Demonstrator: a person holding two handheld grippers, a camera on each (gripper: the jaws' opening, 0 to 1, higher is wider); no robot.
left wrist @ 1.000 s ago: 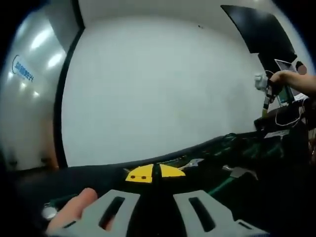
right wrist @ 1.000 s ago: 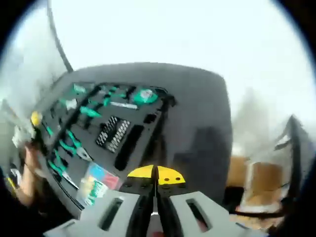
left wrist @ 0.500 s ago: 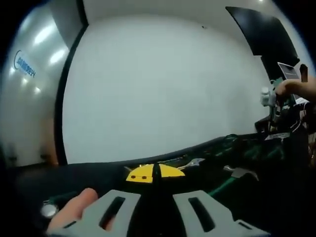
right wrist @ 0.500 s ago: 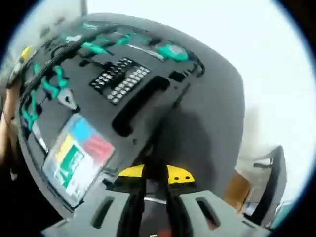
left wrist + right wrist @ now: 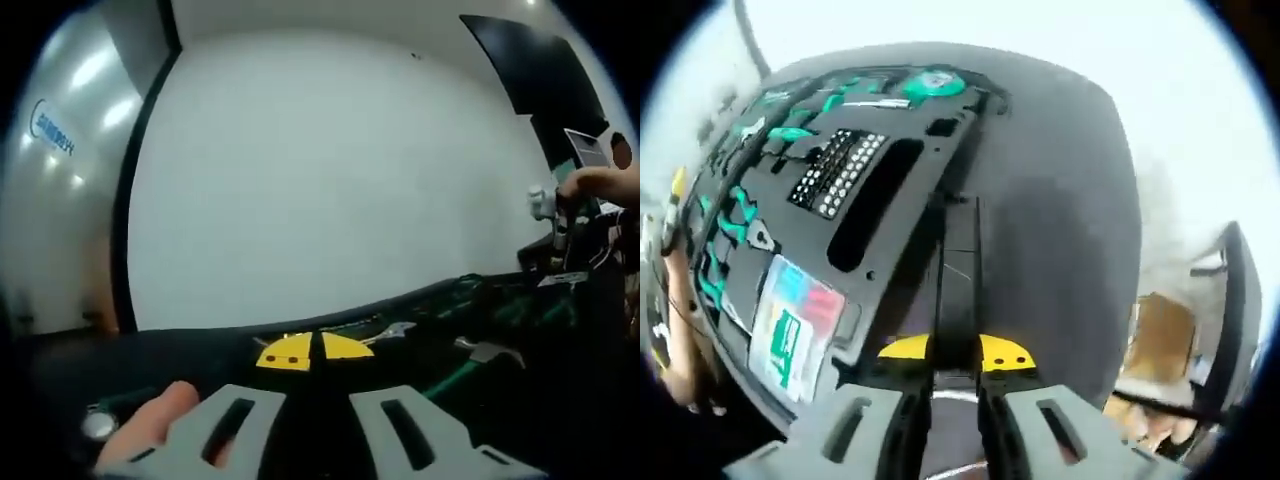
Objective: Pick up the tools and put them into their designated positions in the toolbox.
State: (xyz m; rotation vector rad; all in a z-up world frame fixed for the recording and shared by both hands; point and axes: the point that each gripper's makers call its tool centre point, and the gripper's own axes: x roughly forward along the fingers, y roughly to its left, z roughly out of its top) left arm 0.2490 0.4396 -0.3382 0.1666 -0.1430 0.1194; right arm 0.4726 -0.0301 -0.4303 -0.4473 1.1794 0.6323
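1. Long, flat black tool [image 5: 957, 270] clamped between the jaws of the right hand-held gripper [image 5: 956, 395], reaching forward from the jaws over the edge of the toolbox [image 5: 880, 250] where it meets the grey tabletop [image 5: 1060, 220].
2. Open toolbox tray lying to the left in the right gripper view: a long empty slot [image 5: 875, 205] just left of the held tool, a block of sockets [image 5: 835, 172] beside that, green-handled tools [image 5: 730, 215] further left, a round green item [image 5: 932, 82] at the far corner.
3. Colourful packet [image 5: 792, 325] resting at the near end of the tray.
4. Bare hand [image 5: 685, 330] at the tray's left edge in the right gripper view.
5. Left hand-held gripper [image 5: 315, 410] with jaws drawn together, nothing seen between them, hovering low by the near edge of the toolbox [image 5: 500, 310].
6. Metal wrench heads [image 5: 395, 328] and green handles visible ahead of the left jaws.
7. Fingertip [image 5: 160, 415] showing beside the left jaw.
8. Another hand [image 5: 600, 185] at the far right of the left gripper view, gripping a device; plain white wall [image 5: 320, 170] behind.
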